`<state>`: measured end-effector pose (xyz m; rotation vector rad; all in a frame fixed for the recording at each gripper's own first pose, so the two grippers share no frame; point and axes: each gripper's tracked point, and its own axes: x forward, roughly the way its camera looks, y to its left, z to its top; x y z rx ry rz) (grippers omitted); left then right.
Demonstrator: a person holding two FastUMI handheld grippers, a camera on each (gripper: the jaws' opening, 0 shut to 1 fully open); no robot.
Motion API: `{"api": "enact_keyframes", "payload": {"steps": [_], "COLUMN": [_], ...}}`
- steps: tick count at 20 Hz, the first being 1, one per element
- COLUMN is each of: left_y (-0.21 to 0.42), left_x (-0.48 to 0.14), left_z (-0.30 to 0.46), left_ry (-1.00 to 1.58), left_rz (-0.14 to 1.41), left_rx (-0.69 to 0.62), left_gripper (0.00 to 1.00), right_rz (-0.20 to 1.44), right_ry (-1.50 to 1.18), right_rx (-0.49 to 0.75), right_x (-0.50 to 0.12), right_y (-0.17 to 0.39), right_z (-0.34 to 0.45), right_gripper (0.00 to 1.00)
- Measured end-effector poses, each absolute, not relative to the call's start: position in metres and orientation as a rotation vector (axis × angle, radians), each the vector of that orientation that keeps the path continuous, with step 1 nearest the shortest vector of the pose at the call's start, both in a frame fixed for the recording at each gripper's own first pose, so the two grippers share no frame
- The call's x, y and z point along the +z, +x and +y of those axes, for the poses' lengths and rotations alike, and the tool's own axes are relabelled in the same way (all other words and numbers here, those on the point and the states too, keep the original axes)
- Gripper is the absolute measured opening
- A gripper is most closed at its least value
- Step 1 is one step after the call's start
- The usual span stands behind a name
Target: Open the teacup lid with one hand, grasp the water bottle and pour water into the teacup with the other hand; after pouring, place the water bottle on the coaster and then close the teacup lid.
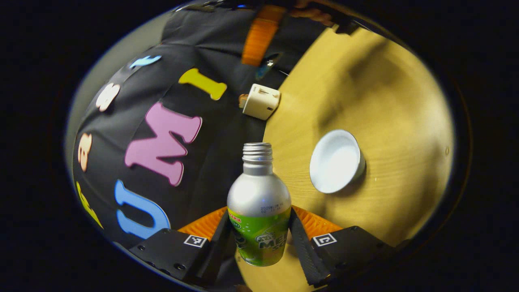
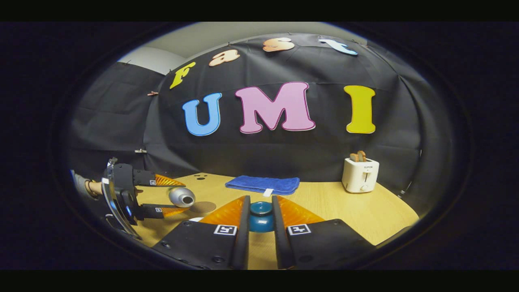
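Note:
My left gripper (image 1: 259, 219) is shut on a silver water bottle (image 1: 258, 194) with a green label and no cap on its threaded neck. The white teacup (image 1: 335, 161) stands uncovered on the wooden table, right of the bottle's neck in the left gripper view. In the right gripper view the bottle (image 2: 181, 196) lies nearly on its side in the left gripper (image 2: 170, 196), its mouth facing the camera, above a round brown coaster (image 2: 204, 207). I see no stream of water. My right gripper (image 2: 260, 207) is shut on the blue teacup lid (image 2: 260, 219), held above the table.
A folded blue towel (image 2: 262, 184) lies at the back of the table (image 2: 324, 202). A white toaster (image 2: 360, 174) with bread in it stands at the back right, also seen as the toaster (image 1: 261, 101) by the wall. A hand (image 2: 94, 187) holds the left gripper.

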<state>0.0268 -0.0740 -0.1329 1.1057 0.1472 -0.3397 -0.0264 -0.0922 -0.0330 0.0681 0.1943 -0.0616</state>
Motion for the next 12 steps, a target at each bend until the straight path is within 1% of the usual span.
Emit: {"api": "enact_keyframes", "payload": {"steps": [4, 8, 10, 12], "left_y": [0.033, 0.024, 0.024, 0.030], "left_x": [-0.119, -0.085, -0.087, -0.099], "left_z": [-0.085, -0.092, -0.094, -0.093], "left_ry": [0.640, 0.159, 0.034, -0.031], "left_rz": [0.126, 0.037, 0.023, 0.032], "left_rx": [-0.315, -0.282, -0.248, -0.226], "left_gripper": [0.80, 0.79, 0.79, 0.79], "right_rz": [0.191, 0.191, 0.188, 0.189], "right_ry": [0.068, 0.071, 0.071, 0.071], "right_rx": [-0.061, -0.064, -0.063, -0.060], "right_x": [-0.032, -0.031, -0.031, -0.031], "right_y": [-0.027, -0.027, -0.027, -0.027], "right_z": [-0.093, -0.094, -0.094, -0.092], "right_gripper": [0.30, 0.30, 0.30, 0.30]}}
